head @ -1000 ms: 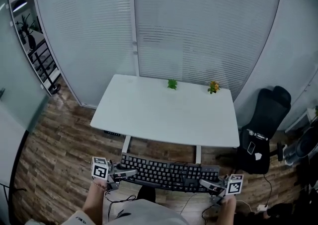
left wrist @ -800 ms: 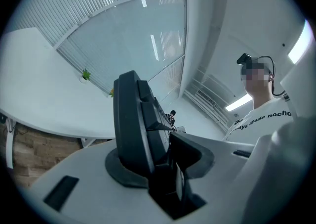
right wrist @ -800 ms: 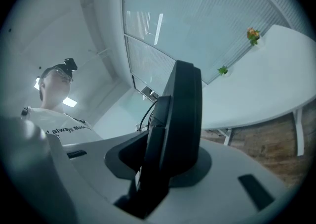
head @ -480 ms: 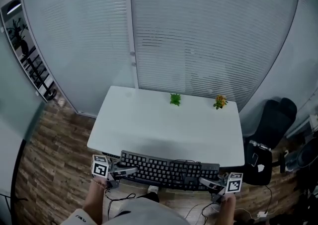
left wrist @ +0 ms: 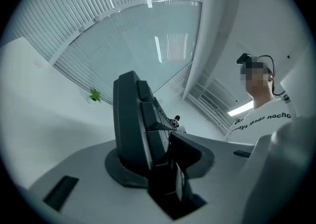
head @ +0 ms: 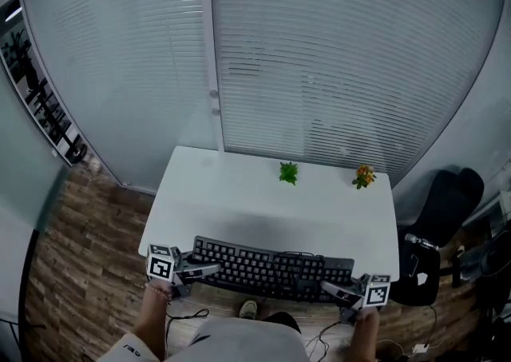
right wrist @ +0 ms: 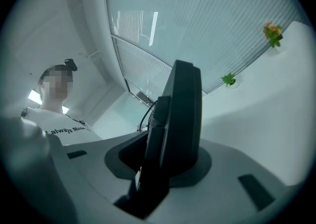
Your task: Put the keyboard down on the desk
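A black keyboard (head: 271, 266) is held level over the front edge of the white desk (head: 263, 196). My left gripper (head: 196, 270) is shut on its left end and my right gripper (head: 336, 292) is shut on its right end. In the left gripper view the keyboard's end (left wrist: 133, 119) stands edge-on between the jaws of the left gripper (left wrist: 150, 151). The right gripper view shows the other end (right wrist: 181, 112) clamped by the right gripper (right wrist: 165, 151). I cannot tell whether the keyboard touches the desk top.
A small green plant (head: 288, 172) and a small orange plant (head: 364, 176) stand at the desk's far edge, before a glass wall with blinds. A black office chair (head: 441, 216) stands right of the desk. Cables trail on the wooden floor below me.
I have come closer to the desk. The keyboard, earlier in front of the desk over the floor, now overlaps the desk's front edge. Both grips are unchanged.
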Action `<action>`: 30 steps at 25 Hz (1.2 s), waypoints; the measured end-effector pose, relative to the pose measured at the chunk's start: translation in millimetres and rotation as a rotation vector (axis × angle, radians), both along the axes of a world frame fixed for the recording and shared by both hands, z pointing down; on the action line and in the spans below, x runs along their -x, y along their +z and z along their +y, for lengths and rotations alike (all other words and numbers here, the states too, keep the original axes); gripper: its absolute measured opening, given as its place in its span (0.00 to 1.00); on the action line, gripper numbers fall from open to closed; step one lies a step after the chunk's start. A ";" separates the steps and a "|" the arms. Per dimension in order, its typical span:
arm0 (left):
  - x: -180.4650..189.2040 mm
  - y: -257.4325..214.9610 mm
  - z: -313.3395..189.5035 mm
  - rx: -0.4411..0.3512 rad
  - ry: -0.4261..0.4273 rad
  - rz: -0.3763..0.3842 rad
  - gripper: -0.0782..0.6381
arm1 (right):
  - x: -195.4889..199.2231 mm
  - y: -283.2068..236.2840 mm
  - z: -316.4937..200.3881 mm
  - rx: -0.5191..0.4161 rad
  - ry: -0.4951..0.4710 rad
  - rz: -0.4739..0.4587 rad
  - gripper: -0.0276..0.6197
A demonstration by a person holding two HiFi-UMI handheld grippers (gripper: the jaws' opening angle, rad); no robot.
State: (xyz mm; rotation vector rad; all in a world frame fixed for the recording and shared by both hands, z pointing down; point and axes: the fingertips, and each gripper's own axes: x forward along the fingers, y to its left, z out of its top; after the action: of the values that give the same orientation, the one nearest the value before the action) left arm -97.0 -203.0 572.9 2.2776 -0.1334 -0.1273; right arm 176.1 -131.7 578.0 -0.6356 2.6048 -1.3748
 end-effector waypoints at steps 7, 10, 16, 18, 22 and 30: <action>-6.7 11.5 -22.4 0.027 0.002 -0.003 0.33 | -6.4 7.1 -21.2 0.025 0.011 -0.006 0.24; -13.3 16.9 -35.5 0.024 0.000 -0.010 0.34 | -12.6 10.9 -32.2 0.034 0.017 -0.012 0.24; -28.4 24.2 -69.3 0.013 -0.019 -0.027 0.35 | -28.7 19.6 -66.3 0.044 0.014 0.008 0.24; -33.9 25.5 -81.7 0.036 -0.038 -0.034 0.36 | -33.9 21.8 -79.4 0.048 0.013 -0.007 0.25; -39.5 35.5 -106.9 0.031 -0.086 -0.069 0.39 | -41.4 27.9 -103.7 0.056 0.018 0.011 0.25; -39.1 73.9 -141.5 0.033 -0.250 -0.190 0.51 | -50.3 64.4 -139.6 0.095 0.106 0.108 0.34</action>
State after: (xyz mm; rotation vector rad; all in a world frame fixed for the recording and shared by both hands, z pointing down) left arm -58.0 -344.6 646.8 2.2298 -0.5161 -0.0380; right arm 226.4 -271.3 642.3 -0.8719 2.5567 -1.4772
